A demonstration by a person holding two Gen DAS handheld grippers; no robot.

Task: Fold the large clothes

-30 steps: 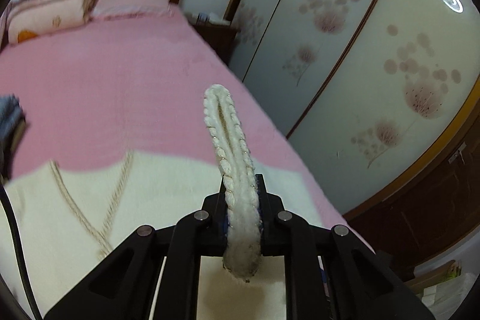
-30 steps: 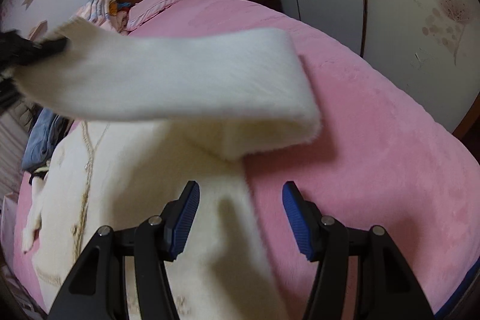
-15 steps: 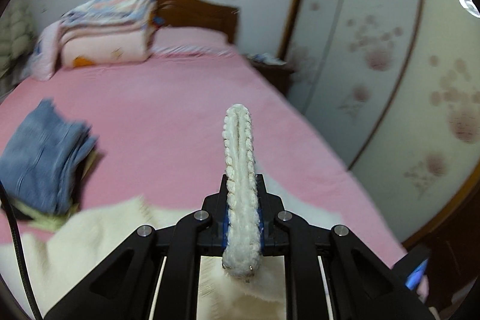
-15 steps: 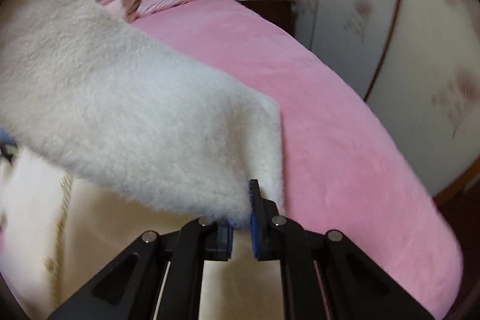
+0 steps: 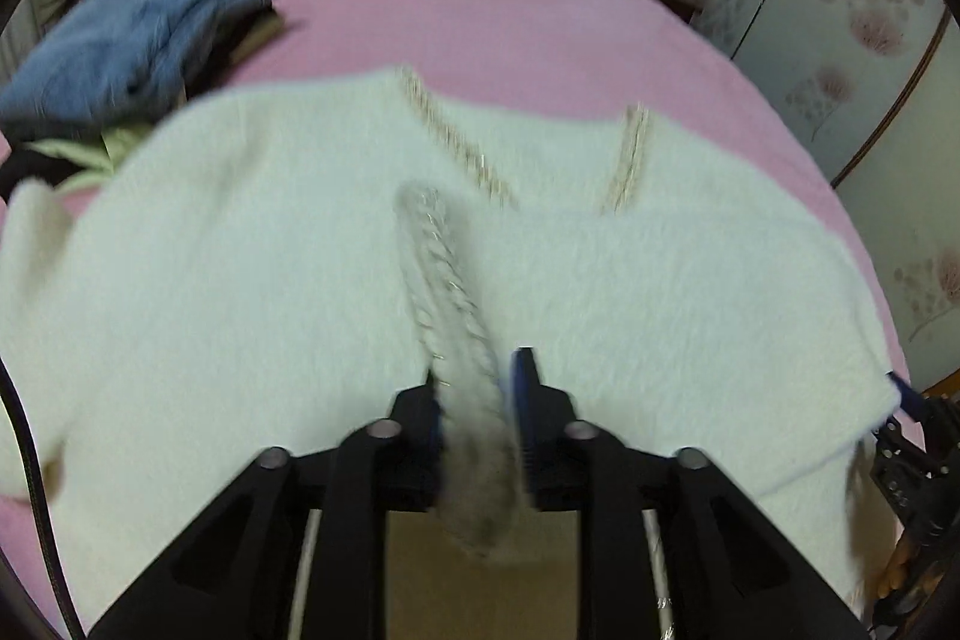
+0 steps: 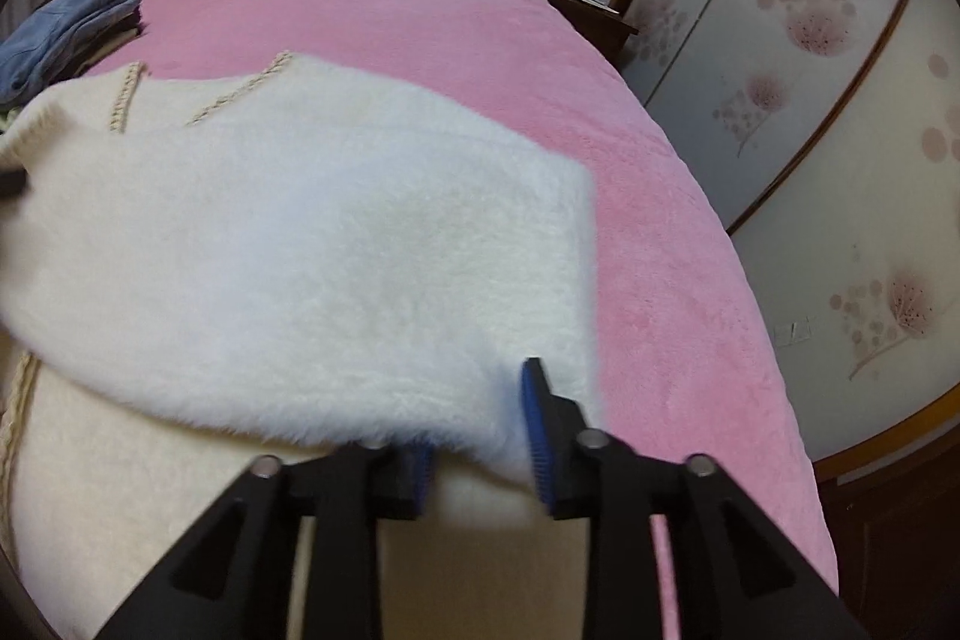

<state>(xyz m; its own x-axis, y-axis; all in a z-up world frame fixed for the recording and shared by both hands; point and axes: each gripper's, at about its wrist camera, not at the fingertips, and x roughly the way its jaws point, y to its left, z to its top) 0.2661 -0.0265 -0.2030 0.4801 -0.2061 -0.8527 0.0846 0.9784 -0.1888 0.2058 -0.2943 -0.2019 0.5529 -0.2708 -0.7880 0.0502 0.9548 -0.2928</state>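
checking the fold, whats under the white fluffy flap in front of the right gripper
Under the folded-over flap lies the cream body of the same garment, with its braided trim at the left edge, all on the pink bedspread. Whatever the flap covers is hidden.

Soft, even indoor light; motion blur and strong fisheye bending in both views.

No hard glare shows, and only a faint shadow lies along the right edge of the white garment (image 6: 312, 244) on the pink bed (image 6: 648, 196). In the left wrist view the braided trim (image 5: 447, 292) and blue clothes (image 5: 120, 46) smear. Black vignette rings the corners, and the wardrobe doors (image 6: 828, 58) curve.
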